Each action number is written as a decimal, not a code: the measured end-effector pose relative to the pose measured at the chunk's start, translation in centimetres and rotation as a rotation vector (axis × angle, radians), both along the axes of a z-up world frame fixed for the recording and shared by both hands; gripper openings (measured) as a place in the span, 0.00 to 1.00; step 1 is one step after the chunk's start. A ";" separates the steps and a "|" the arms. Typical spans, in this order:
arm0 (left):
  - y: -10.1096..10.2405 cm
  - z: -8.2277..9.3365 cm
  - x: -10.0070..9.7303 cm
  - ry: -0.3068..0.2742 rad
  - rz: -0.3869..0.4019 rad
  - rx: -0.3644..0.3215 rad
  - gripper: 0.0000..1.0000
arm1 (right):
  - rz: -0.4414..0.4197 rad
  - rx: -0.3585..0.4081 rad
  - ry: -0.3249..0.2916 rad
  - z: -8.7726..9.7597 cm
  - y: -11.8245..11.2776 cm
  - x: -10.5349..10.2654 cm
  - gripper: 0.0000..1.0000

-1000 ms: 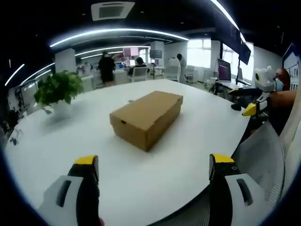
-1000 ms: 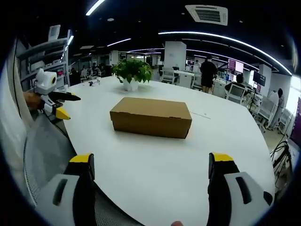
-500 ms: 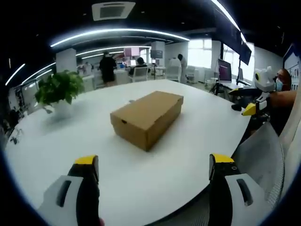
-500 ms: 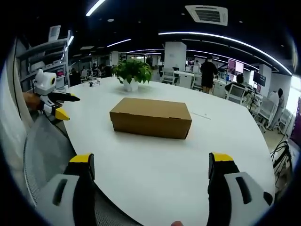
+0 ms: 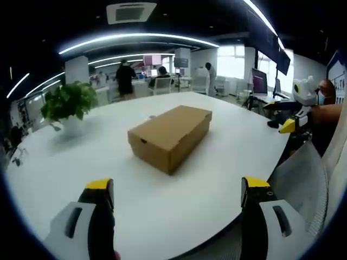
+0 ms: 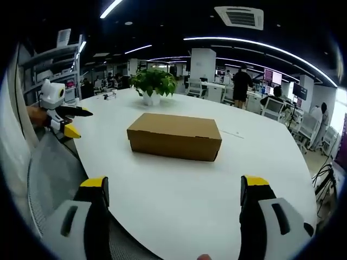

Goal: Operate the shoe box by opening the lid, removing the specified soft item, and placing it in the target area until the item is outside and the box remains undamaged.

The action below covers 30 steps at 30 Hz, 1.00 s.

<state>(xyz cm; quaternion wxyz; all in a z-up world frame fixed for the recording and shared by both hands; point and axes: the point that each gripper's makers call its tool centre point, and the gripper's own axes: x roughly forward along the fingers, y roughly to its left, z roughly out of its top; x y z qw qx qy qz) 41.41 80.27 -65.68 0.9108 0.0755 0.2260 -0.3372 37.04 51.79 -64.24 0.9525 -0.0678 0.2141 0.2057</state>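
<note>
A brown cardboard shoe box (image 5: 169, 135) lies with its lid down in the middle of a round white table (image 5: 81, 162). In the right gripper view the same box (image 6: 174, 136) shows its long side. My left gripper (image 5: 176, 187) hangs open near the table's edge, well short of the box, nothing between its jaws. My right gripper (image 6: 174, 187) is open too, equally far back. Each gripper appears in the other's view, the right gripper (image 5: 290, 122) at the right edge and the left gripper (image 6: 64, 122) at the left edge, held in a hand.
A potted green plant (image 5: 68, 105) stands on the table beyond the box, also seen as the plant (image 6: 153, 84) in the right gripper view. A mesh chair back (image 6: 51, 173) sits by the table edge. People and desks fill the office behind.
</note>
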 end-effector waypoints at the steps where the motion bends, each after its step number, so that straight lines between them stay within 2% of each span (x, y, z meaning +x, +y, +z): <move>1: 0.0 0.0 0.0 0.000 0.001 0.002 1.00 | 0.000 0.001 0.000 0.0 0.0 0.0 0.96; 19: -0.4 0.5 0.8 0.002 -0.001 0.015 1.00 | -0.004 0.004 -0.003 0.6 -0.3 1.0 0.96; 30: -0.5 0.0 1.6 0.015 0.012 0.042 1.00 | -0.004 0.004 -0.001 0.7 -0.7 1.6 0.96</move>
